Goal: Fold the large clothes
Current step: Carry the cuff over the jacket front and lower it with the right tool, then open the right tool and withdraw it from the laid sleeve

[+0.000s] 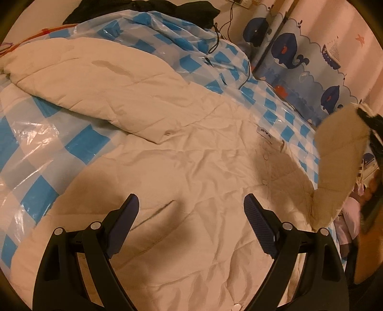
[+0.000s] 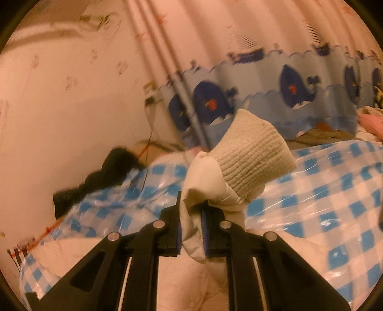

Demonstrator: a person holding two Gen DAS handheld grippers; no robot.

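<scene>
A cream padded jacket (image 1: 182, 167) lies spread on the blue-and-white checked plastic sheet (image 1: 36, 153), snap buttons and a small label near its collar. One sleeve (image 1: 100, 88) is folded across at the upper left. My left gripper (image 1: 191, 205) hovers open over the jacket's body, nothing between its fingers. The other sleeve (image 1: 340, 162) is lifted in the air at the right edge. In the right wrist view my right gripper (image 2: 191, 210) is shut on that sleeve (image 2: 210, 191) just behind its ribbed knit cuff (image 2: 253, 155), which sticks up past the fingertips.
A dark garment (image 1: 143, 9) (image 2: 100, 179) lies at the far end of the sheet, with thin black cables (image 1: 217, 36) near it. A curtain with whale prints (image 1: 294, 52) (image 2: 287, 95) hangs along the far side. Pink items (image 2: 371, 122) sit at the right.
</scene>
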